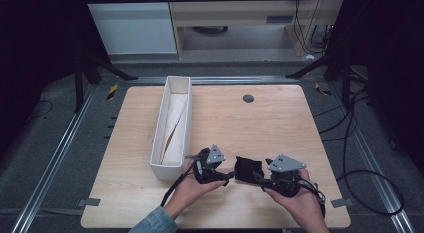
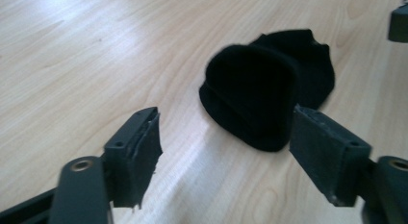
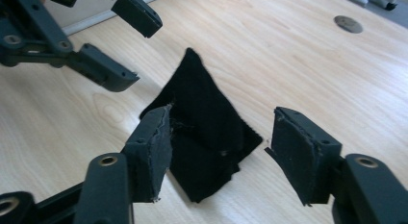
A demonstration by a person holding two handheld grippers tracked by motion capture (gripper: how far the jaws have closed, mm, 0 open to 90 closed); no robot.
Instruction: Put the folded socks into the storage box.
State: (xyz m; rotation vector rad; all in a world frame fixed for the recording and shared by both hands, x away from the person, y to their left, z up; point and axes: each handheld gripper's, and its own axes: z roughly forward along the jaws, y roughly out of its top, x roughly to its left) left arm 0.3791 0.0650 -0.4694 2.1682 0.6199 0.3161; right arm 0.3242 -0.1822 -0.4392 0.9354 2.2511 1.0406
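Black cloth point(image 1: 248, 169) lies folded on the surface point(image 1: 280, 123), free between both sets of wide-open jaws, left gripper point(image 1: 226, 176) and right gripper point(image 1: 260, 180) (folding looks done); boxing may remain.

The black cloth point(image 1: 248, 169) sits folded on the wooden table, near the front edge, right of the white box's near end. It is a small, soft, bunched bundle, lying loose with nothing pressing on it. In the left gripper view the cloth point(image 2: 262, 92) humps up in a rounded fold with a flatter layer behind; in the right gripper view it point(image 3: 202, 125) rises to a peak.
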